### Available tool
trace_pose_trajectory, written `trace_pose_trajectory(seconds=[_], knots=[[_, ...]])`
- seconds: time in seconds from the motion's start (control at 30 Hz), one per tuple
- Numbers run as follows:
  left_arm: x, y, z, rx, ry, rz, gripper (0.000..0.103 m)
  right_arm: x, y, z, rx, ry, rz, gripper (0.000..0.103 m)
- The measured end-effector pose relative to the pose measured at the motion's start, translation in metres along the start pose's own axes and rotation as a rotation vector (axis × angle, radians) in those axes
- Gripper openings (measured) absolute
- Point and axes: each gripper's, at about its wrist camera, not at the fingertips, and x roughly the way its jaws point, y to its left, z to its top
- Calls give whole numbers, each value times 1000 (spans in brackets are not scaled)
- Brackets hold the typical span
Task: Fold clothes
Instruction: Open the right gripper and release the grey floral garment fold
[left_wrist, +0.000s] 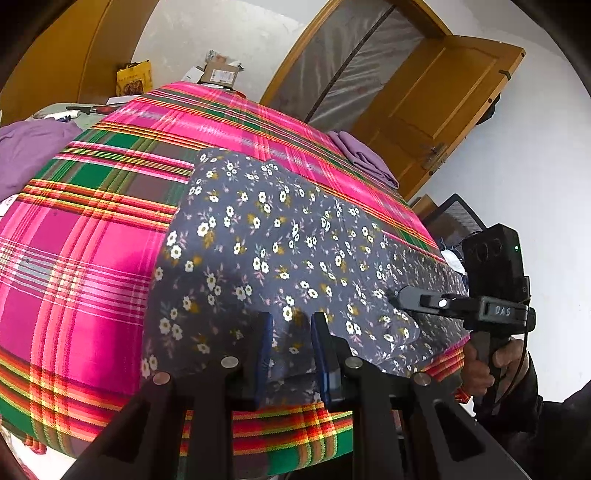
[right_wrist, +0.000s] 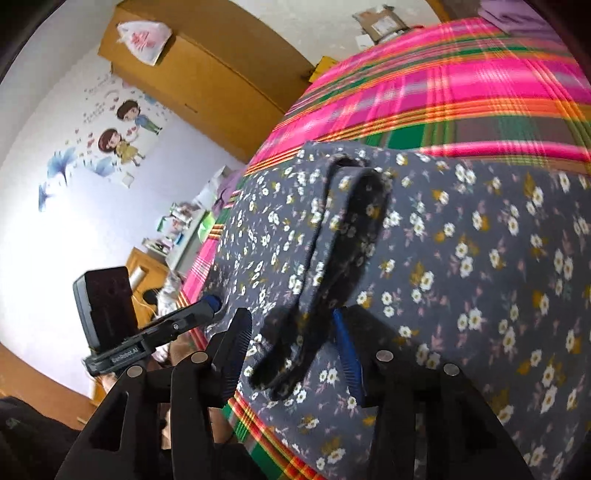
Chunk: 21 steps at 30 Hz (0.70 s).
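Note:
A grey floral garment (left_wrist: 280, 243) lies spread on the pink plaid bedspread (left_wrist: 74, 258). In the left wrist view my left gripper (left_wrist: 292, 332) is open, its blue pads (left_wrist: 264, 354) straddling the garment's near edge with flat cloth between them. The right gripper (left_wrist: 400, 297) rests its tip on the garment further right, held by a hand (left_wrist: 480, 373). In the right wrist view my right gripper (right_wrist: 291, 332) has a raised, dark fold of the floral garment (right_wrist: 480, 258) between its fingers, which touch it on both sides. The left gripper (right_wrist: 210, 304) sits at the garment's left edge.
Folded purple cloth (left_wrist: 364, 157) lies at the bed's far right and more purple fabric (left_wrist: 29, 155) at the far left. Boxes and a yellow bag (left_wrist: 135, 77) stand at the head. A wooden door (left_wrist: 439, 107) and a black chair (left_wrist: 454, 218) are at the right.

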Motion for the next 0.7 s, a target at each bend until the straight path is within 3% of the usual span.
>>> trace_pose_trajectory(seconds=[0.03, 0.3, 0.53, 0.7], knots=[[0, 0, 0, 3, 2, -1, 21, 2, 4, -1, -31, 7, -11, 11], [-4, -4, -4, 29, 20, -14, 21, -11, 21, -6, -92, -34, -6, 9], [-12, 0, 1, 36, -1, 6, 21, -14, -7, -7, -14, -3, -62, 18], [-14, 13, 8, 4, -22, 44, 21, -37, 16, 10, -154, -142, -172, 18]])
